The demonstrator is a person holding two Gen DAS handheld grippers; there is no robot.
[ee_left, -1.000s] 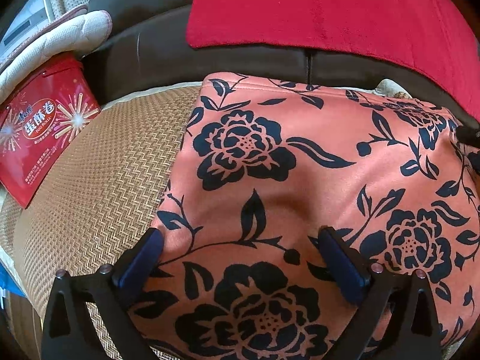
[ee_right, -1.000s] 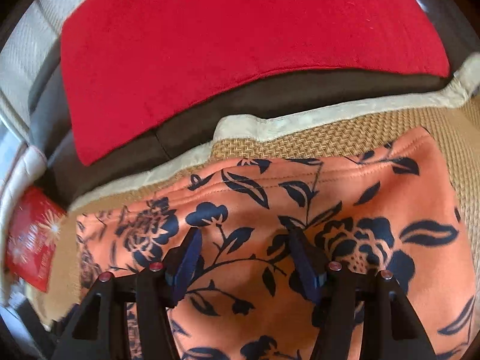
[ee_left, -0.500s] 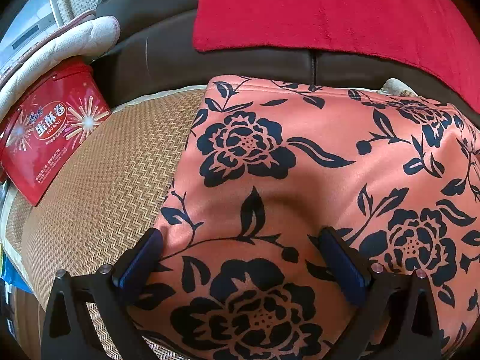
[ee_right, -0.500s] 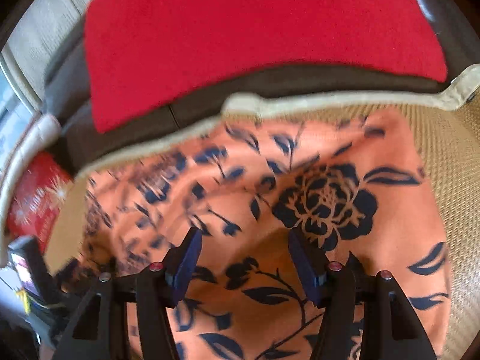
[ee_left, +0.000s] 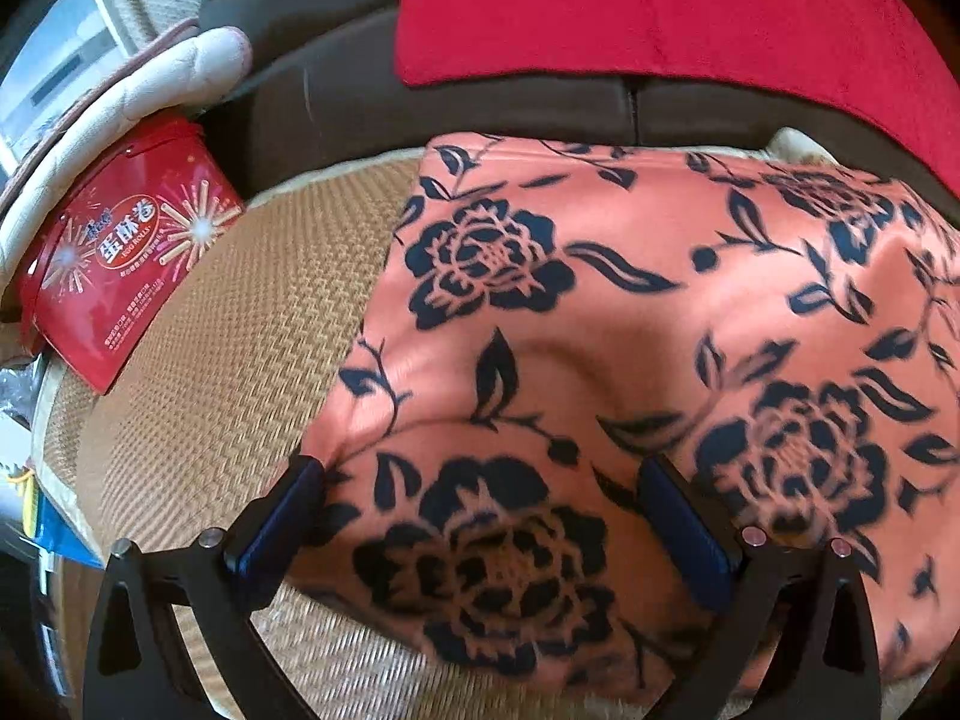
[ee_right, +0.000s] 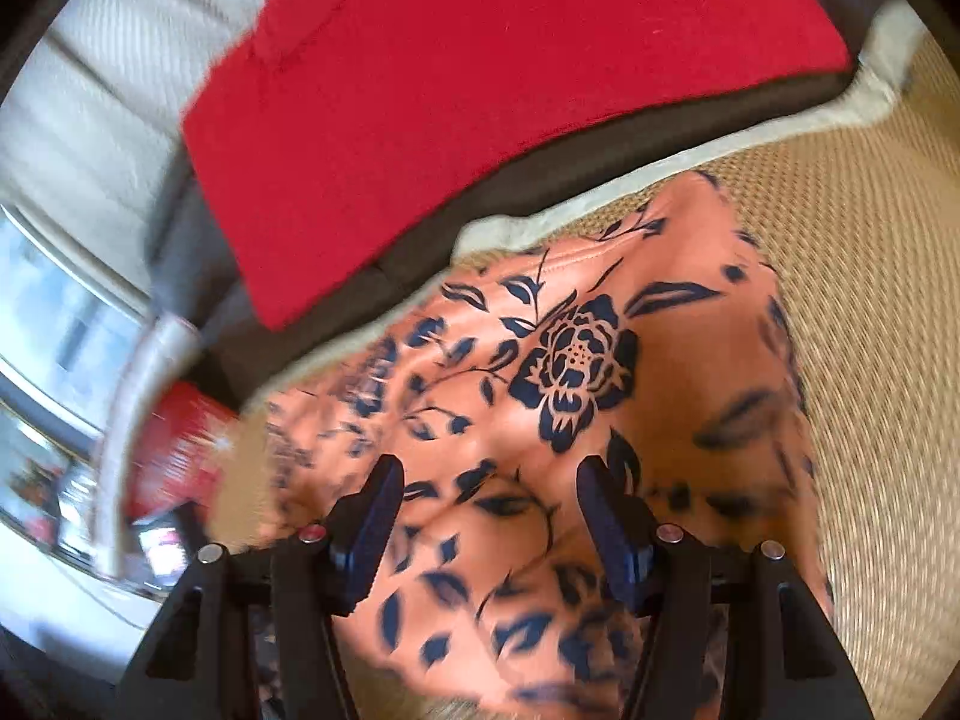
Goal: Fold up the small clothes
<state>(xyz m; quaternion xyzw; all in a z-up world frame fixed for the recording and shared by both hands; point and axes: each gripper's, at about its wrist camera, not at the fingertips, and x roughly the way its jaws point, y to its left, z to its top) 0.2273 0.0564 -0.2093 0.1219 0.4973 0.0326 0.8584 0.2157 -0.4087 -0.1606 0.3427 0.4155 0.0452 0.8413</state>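
Left gripper (ee_left: 480, 480) jaws spread wide, blue fingers (ee_left: 282, 516) astride the near part of the salmon floral garment (ee_left: 600, 312); cloth bulges up between them, nothing pinched. Left finger sits right at the garment's left edge, right finger lies on the fabric. Garment spreads forward and right over the woven mat (ee_left: 228, 360), its far edge reaching the dark sofa back (ee_left: 510, 102). Red cloth (ee_left: 630, 6) lies on the sofa back beyond. Red snack box (ee_left: 126, 252) lies far left, apart from the garment, with a white padded cushion (ee_left: 138, 96) behind it.

Right gripper (ee_right: 486, 480) jaws also apart, narrower gap, fingers (ee_right: 606, 510) over the garment (ee_right: 600, 360), fabric humped between them, not clamped. Garment runs ahead to the mat's cream border (ee_right: 660, 168); bare mat (ee_right: 870, 330) to the right. Left side blurred.
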